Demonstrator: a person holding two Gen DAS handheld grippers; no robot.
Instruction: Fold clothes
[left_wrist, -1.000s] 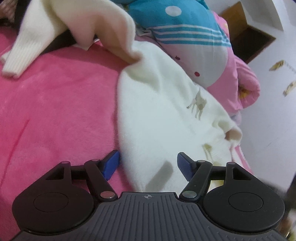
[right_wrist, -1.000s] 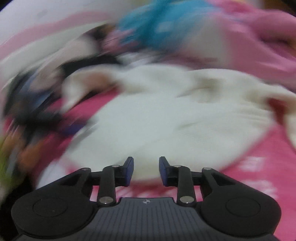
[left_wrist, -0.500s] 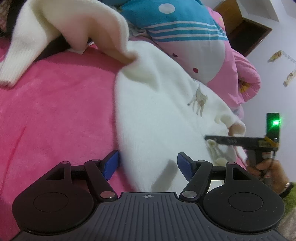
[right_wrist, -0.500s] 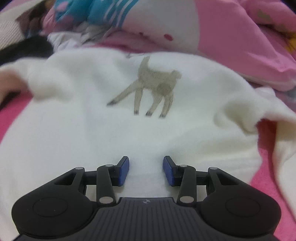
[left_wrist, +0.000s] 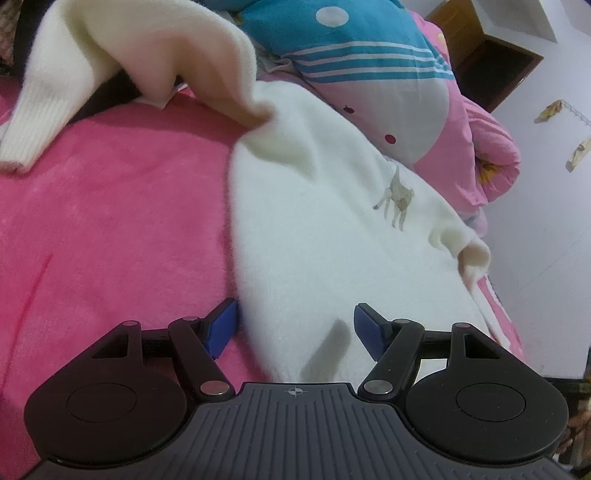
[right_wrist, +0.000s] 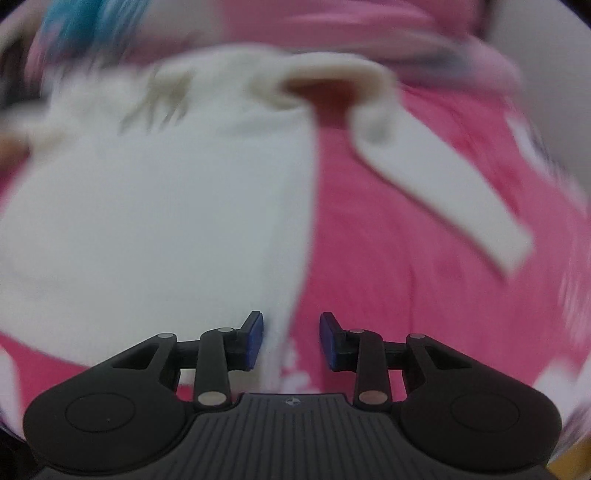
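- Nearest me, my left gripper (left_wrist: 293, 326) stands spread wide over the hem of the white sweater (left_wrist: 325, 236), pads off the cloth, pinching nothing.
- My right gripper (right_wrist: 291, 341) is narrowing its jaws at the sweater's other side edge; the knit runs between the pads, which haven't pressed it yet.
- The sweater lies flat on the pink blanket (left_wrist: 110, 221), one sleeve (right_wrist: 443, 184) trailing aside, the other draped over a dark garment beyond.
- I'd pinch both hem corners, catching both layers, then lift evenly.
- Farthest: the pink and blue pillow (left_wrist: 369, 74).

Left wrist view: sweater (left_wrist: 314, 229) lies centre on blanket (left_wrist: 110, 221); pillow (left_wrist: 369, 74) behind it, upper right.
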